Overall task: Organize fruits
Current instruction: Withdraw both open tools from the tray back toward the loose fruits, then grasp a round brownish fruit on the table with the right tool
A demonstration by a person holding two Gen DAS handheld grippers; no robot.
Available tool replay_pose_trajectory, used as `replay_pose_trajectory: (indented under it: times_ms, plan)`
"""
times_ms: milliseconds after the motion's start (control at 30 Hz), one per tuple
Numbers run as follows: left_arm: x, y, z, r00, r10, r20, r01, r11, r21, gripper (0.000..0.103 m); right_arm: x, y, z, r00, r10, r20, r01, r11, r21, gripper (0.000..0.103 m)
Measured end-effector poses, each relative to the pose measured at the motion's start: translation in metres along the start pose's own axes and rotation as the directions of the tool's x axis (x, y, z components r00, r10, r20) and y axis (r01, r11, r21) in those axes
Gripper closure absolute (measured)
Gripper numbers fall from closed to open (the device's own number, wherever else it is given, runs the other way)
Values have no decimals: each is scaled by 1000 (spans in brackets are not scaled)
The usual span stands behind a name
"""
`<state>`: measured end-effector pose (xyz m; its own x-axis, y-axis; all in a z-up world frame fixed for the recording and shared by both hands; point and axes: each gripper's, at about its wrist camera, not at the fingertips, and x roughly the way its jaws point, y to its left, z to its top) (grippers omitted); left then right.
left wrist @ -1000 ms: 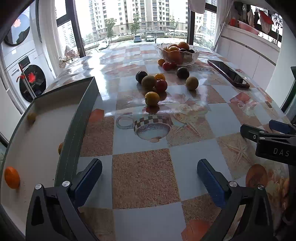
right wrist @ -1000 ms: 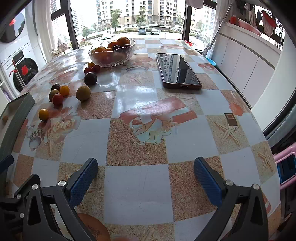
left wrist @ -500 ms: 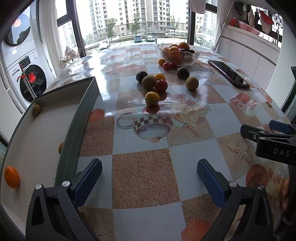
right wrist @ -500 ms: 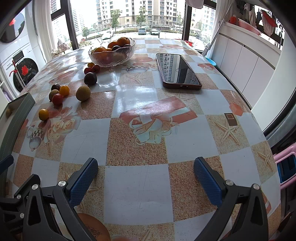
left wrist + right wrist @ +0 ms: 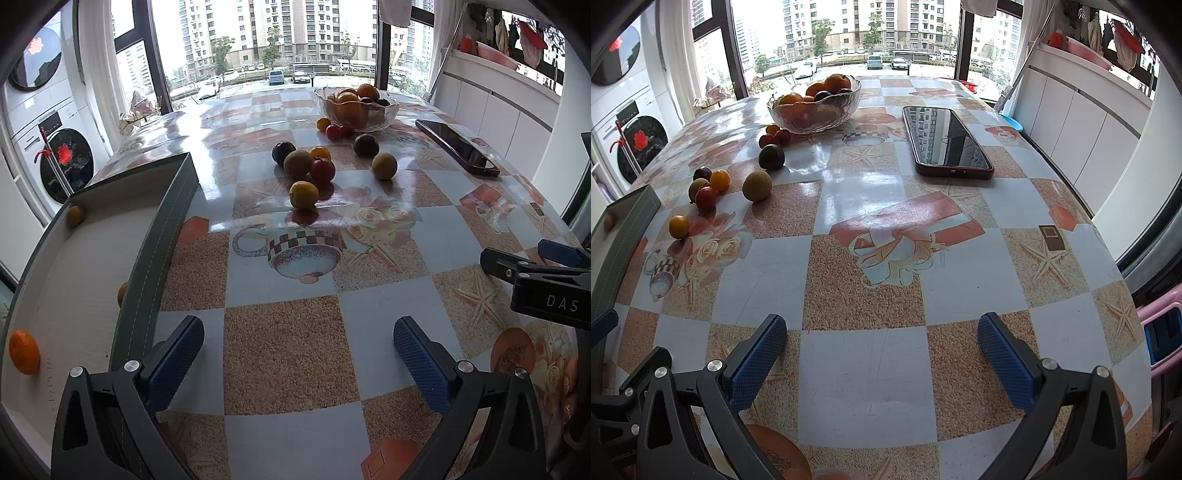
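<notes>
Several loose fruits lie mid-table: a yellow one (image 5: 303, 194), a red one (image 5: 322, 171), a brown one (image 5: 297, 163), a dark plum (image 5: 365, 145) and a tan one (image 5: 384, 165). A glass bowl (image 5: 356, 109) of fruit stands at the far end. The grey tray (image 5: 162, 236) at the left holds an orange (image 5: 24, 352) and a small brownish fruit (image 5: 75, 215) in its far corner. My left gripper (image 5: 297, 354) is open and empty over the near table. My right gripper (image 5: 881, 349) is open too, with nothing between its fingers.
A dark phone (image 5: 946, 142) in a red case lies at the far right of the table. White cabinets (image 5: 1082, 122) run along the right wall and a washing machine (image 5: 62, 162) stands at the left. The table edge curves away at the right.
The small brownish fruit has rolled along the tray's left wall into the far corner. Both grippers have stayed where they were.
</notes>
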<state>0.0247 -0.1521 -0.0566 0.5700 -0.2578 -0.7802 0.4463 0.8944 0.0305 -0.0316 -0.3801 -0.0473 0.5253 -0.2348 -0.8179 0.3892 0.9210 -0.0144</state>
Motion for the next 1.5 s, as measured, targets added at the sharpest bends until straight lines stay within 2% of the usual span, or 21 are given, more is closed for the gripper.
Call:
replay_pose_trajectory:
  times_ms: [500,633,733,933,1133,1233,1267,1300,1333,1500]
  plan:
    - [0,0,0,1000,0,0,0,1000,0,0,0,-1,0,1000,-1,-2,1,1000,-1,0]
    - [0,0,0,1000,0,0,0,1000,0,0,3,0,5,998,0,-67,0,1000,-2,0]
    - [0,0,0,1000,0,0,0,1000,0,0,10,20,16,994,49,-98,-55,997,-56,0]
    - [0,0,0,1000,-1,0,1,1000,1,0,31,65,47,993,99,-69,-108,984,-139,1]
    - [0,0,0,1000,-1,0,1,1000,1,0,48,83,83,989,144,-27,-146,983,-112,22]
    - [1,0,0,1000,-1,0,1,1000,1,0,51,90,93,988,157,-11,-157,980,-123,38]
    - [1,0,0,1000,-1,0,1,1000,1,0,51,92,93,987,162,-8,-162,978,-128,50]
    - [1,0,0,1000,-1,0,1,1000,1,0,51,92,94,986,167,-4,-166,977,-135,68]
    - [0,0,0,1000,-1,0,1,1000,1,0,50,90,94,985,175,-3,-173,975,-138,74]
    - [0,0,0,1000,0,-2,0,1000,0,0,38,71,80,976,219,-15,-219,969,-114,74]
